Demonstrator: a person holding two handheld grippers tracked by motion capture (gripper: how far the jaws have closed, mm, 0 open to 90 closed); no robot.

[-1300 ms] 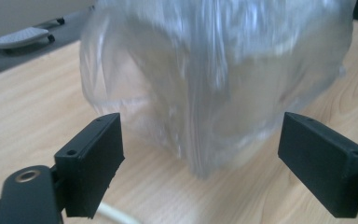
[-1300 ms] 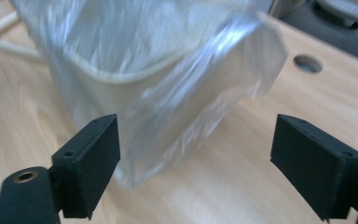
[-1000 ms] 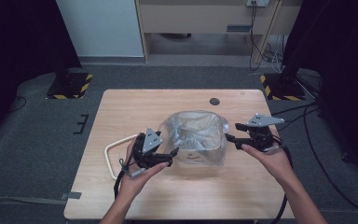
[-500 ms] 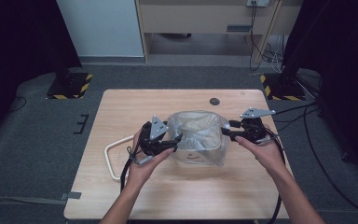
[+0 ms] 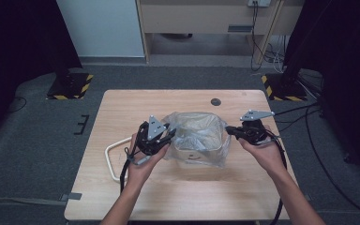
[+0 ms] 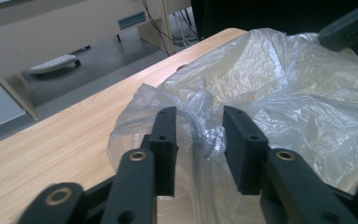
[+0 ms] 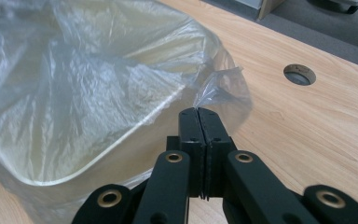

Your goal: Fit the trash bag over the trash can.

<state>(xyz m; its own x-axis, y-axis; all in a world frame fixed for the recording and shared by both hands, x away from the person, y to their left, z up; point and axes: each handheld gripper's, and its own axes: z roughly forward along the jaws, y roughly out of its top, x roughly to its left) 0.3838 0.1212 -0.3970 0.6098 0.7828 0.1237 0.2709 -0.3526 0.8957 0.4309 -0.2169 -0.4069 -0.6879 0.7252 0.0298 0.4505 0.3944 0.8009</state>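
A clear plastic bag lines a pale, square-cornered bin in the middle of the wooden table. My left gripper is at the bag's left edge. Its jaws have just been closing, and a twisted fold of the bag stands in the gap between the pads without being pressed. At the bag's right edge, my right gripper is shut on a thin flap of the bag, which sticks out past its tips. The crinkled bag rises in front of the left jaws.
A beige tube loop lies on the table left of my left hand. A round cable hole sits near the table's far edge. Black cables trail from both grippers off the near side. Dark stands and a cabinet are on the floor beyond.
Both grippers have edged in against the bag. The right jaws have closed on the bag's right edge. The left jaws have narrowed around a fold at its left edge.
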